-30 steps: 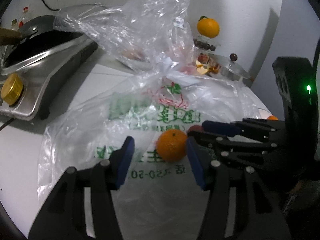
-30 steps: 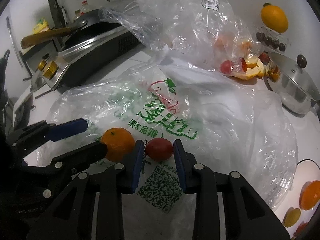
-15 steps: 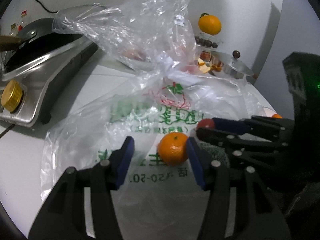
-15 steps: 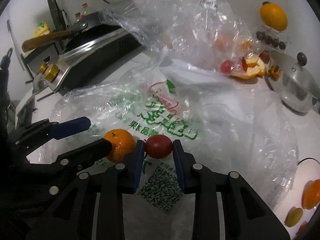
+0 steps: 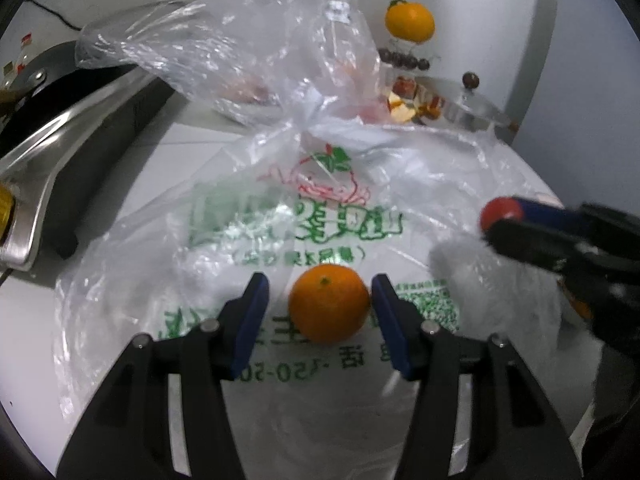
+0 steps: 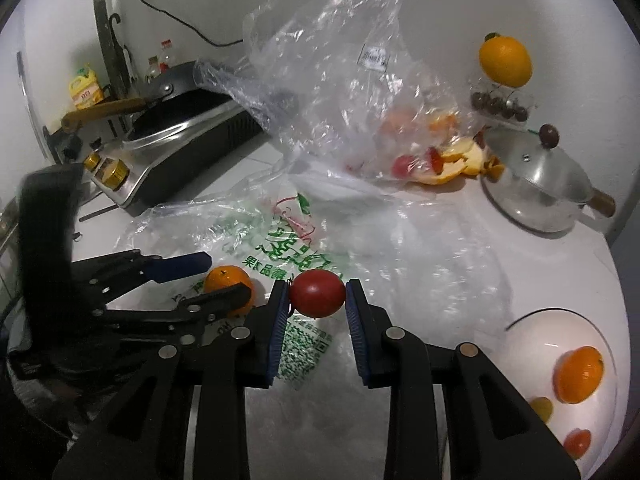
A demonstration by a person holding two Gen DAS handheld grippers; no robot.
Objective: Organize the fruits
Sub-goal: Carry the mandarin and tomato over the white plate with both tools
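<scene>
A small orange mandarin (image 5: 328, 302) lies on a flat printed plastic bag (image 5: 280, 220), between the fingers of my left gripper (image 5: 318, 312), which is open; its right finger is close to the fruit. The mandarin also shows in the right wrist view (image 6: 228, 282). My right gripper (image 6: 317, 300) is shut on a red tomato (image 6: 317, 293) and holds it above the bag. In the left wrist view the tomato (image 5: 500, 212) sits at the right. A white bowl (image 6: 528, 320) at the lower right holds an orange (image 6: 580, 374) and small fruits.
A crumpled clear bag (image 6: 340, 80) with peel and fruit stands behind. A stove with a pan (image 6: 180, 128) is at the left. A steel pot with a lid (image 6: 536, 184) is at the back right. An orange (image 6: 506, 62) rests on a stand by the wall.
My right gripper has lifted the tomato and moved it right, away from the mandarin. My left gripper has closed in a little around the mandarin, which now sits nearer its middle.
</scene>
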